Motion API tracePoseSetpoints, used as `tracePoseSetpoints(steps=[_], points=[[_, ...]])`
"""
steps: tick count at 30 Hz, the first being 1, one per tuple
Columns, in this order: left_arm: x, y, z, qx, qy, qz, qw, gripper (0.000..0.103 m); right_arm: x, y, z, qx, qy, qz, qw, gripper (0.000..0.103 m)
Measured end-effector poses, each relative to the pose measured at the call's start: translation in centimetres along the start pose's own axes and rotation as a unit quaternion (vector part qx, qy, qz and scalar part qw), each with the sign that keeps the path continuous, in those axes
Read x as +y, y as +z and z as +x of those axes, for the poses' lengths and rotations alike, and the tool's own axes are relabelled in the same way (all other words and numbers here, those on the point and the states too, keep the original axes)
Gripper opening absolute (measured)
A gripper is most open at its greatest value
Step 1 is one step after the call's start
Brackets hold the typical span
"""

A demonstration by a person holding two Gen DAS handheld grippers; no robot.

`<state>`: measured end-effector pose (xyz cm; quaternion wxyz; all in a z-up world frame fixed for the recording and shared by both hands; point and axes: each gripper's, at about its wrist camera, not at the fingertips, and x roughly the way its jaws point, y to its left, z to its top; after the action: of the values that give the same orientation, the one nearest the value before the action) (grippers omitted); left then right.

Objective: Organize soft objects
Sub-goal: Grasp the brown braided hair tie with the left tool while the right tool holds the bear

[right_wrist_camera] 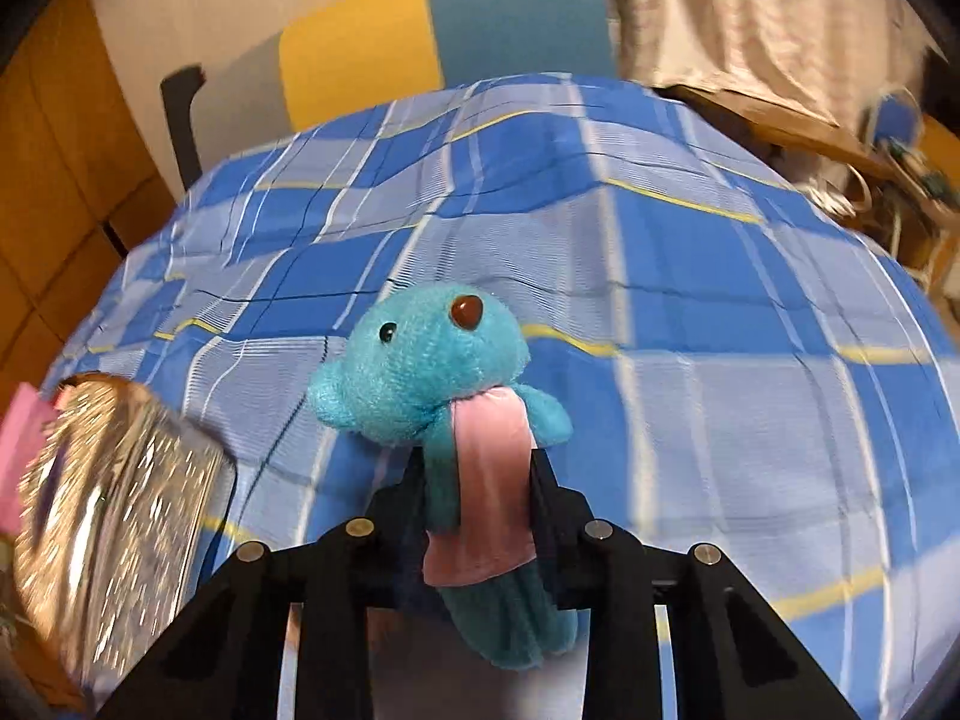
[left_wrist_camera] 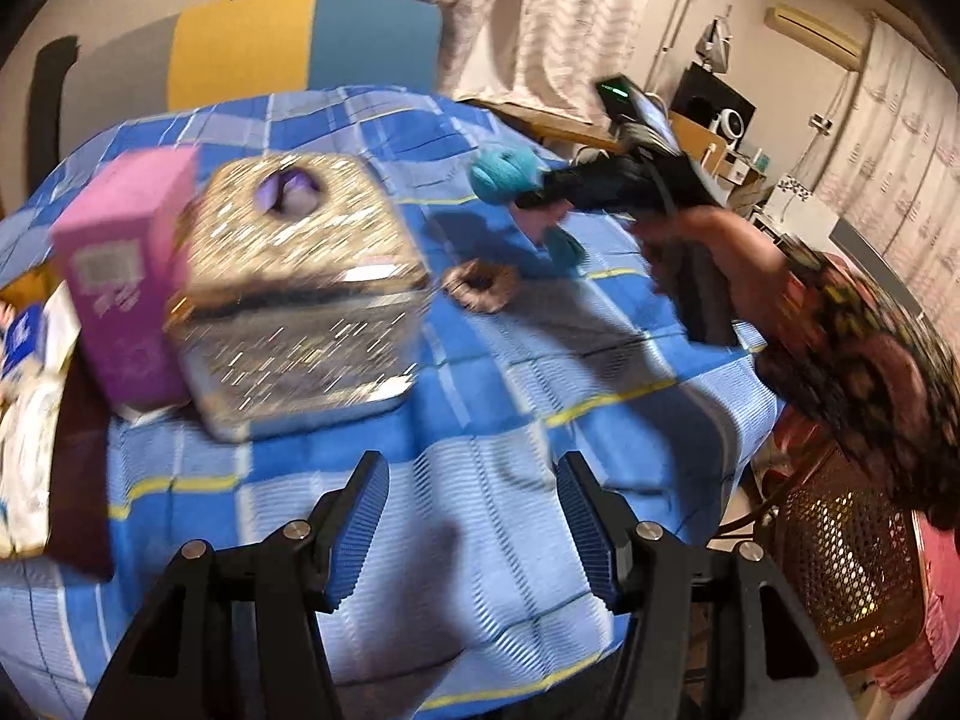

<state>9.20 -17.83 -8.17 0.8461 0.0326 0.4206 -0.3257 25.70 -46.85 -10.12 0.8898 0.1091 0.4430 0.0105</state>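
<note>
- Right wrist view: blue plush bear [right_wrist_camera: 420, 360] clamped at the torso in the right gripper [right_wrist_camera: 477, 480], held above the checked cloth [right_wrist_camera: 720, 300] — long axis along the fingers, head forward, face up.
- Glitter box [right_wrist_camera: 108, 510] lower left of the bear.
- Left gripper [left_wrist_camera: 474, 528]: spread, empty — nearer the box.

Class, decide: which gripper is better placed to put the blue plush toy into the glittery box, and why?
Right. The right gripper is clamped on the blue plush toy, with the glittery box nearby. The left gripper hangs open and empty.
</note>
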Motion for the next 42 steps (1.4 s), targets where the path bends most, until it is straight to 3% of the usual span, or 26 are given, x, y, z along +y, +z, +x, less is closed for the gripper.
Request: tracePoseSetpoints(steps=[6,10,13,17,25,27,29,31,32,34,37,42], points=[[-3.2,4.0,3.5,0.004,0.002,0.02,0.9998,0.059,-4.2,-5.8,-4.5,0.019,-0.013,0.044,0.999,0.031],[-4.8,7.4,7.4,0.018,0.021,0.032,0.9991,0.059,-5.6,-8.6,-5.3,0.011,0.008,0.07,0.997,0.031],[-5.7,9.8,10.6,0.034,0.054,0.05,0.9967,0.059,-6.2,-9.2,-4.4,0.028,0.028,0.096,0.995,0.032],[-6.5,11.7,14.1,0.048,0.103,0.071,0.991,0.059,-5.3,-8.8,-4.1,0.029,0.02,0.069,0.997,0.033],[-5.4,12.0,19.8,0.111,0.149,0.1,0.9775,0.059,-6.9,-8.9,-4.4,0.041,0.034,0.113,0.992,0.034],[-5.0,11.7,20.6,0.12,0.145,0.095,0.9776,0.059,-7.1,-8.9,-4.3,0.042,0.039,0.122,0.991,0.035],[-4.9,11.4,20.2,0.103,0.135,0.089,0.9814,0.054,-6.9,-8.8,-4.3,0.044,0.039,0.119,0.991,0.037],[-5.0,11.2,20.1,0.101,0.126,0.092,0.9826,0.021,-6.8,-8.9,-4.2,0.044,0.038,0.119,0.991,0.039],[-5.1,11.2,20.0,0.102,0.122,0.093,0.9829,0.017,-6.8,-8.9,-4.2,0.045,0.037,0.119,0.991,0.04],[-5.2,10.8,19.4,0.104,0.106,0.087,0.9851,0.013,-6.8,-8.9,-4.1,0.043,0.035,0.118,0.991,0.041],[-5.1,10.4,18.2,0.095,0.08,0.066,0.9901,0.012,-6.5,-9.0,-3.8,0.047,0.027,0.111,0.992,0.054],[-5.1,10.2,14.9,0.06,0.049,0.047,0.9958,0.012,-5.8,-9.3,-3.4,0.049,0.008,0.082,0.995,0.057]])
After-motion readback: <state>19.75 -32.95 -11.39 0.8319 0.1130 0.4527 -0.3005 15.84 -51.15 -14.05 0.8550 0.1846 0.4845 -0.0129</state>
